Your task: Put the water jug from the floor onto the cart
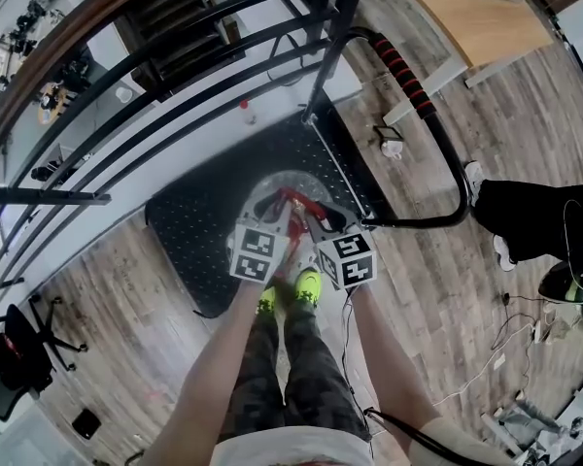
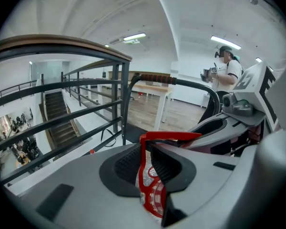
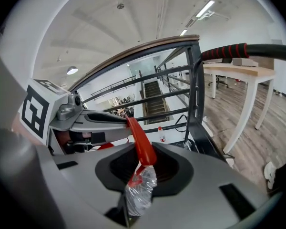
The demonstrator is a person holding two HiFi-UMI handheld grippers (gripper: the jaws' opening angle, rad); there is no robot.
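The water jug (image 1: 290,184) is big, round and clear, with a red handle (image 1: 293,200) on top; it is right over the black cart (image 1: 199,236), near the end where the push bar (image 1: 413,81) stands. I cannot tell if its bottom sits on the cart yet or hangs just above it.

I think a jug this big is heavy if it has water in it, and the water can slosh and make it swing. The clear sides look smooth, so I guess they are slippery, and they are too fat for my tools. The handle is the good place to hold; it is thin and looks a bit bendy, so the jug should go down slow and soft, or it might tip or crack.

My left tool (image 2: 144,168) is squeezed on the red handle, its pads nearly together with only the thin red strip between them. My right tool (image 3: 142,166) is squeezed on the handle too, with some crinkly clear plastic caught just under it. The two tools sit just beside each other, each with its own bit of the handle.

Under me are my yellow-green shoes (image 1: 308,284) on the wood floor (image 1: 107,289); a black railing (image 1: 175,66) runs past the far side of the cart, and a table (image 1: 466,17) stands beyond the push bar.
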